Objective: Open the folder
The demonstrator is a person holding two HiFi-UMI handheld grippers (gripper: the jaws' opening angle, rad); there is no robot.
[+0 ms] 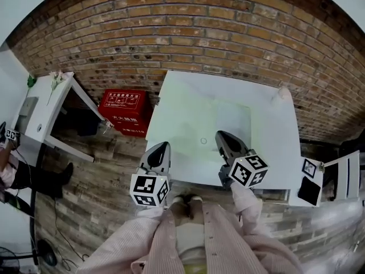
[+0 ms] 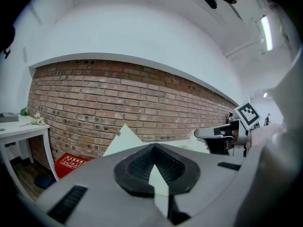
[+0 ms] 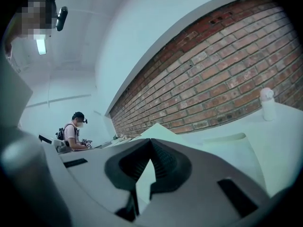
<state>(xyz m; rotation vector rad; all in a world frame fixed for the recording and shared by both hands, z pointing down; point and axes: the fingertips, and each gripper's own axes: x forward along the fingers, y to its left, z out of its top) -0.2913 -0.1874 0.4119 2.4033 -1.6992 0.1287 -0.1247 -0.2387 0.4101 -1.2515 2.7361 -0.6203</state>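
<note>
Right gripper (image 3: 150,143) jaws seem closed, empty — pale folder (image 3: 241,160) beyond on table (image 3: 284,126).

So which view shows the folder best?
The head view: the pale green folder lies flat on the white table, almost all of it in sight from above. The right gripper view shows only part of it at a low angle; the left gripper view barely shows it.

- Red rectangular box (image 1: 121,112), on the floor left of the white table (image 1: 268,136): white characters in two lines, too small to read.
- White cube (image 1: 149,189), off the table's near-left corner: black square coded markers, no letters.
- Second white cube (image 1: 249,170), over the table's near edge: the same kind of markers.
- White panel (image 1: 308,168), right of the table: one such marker.
</note>
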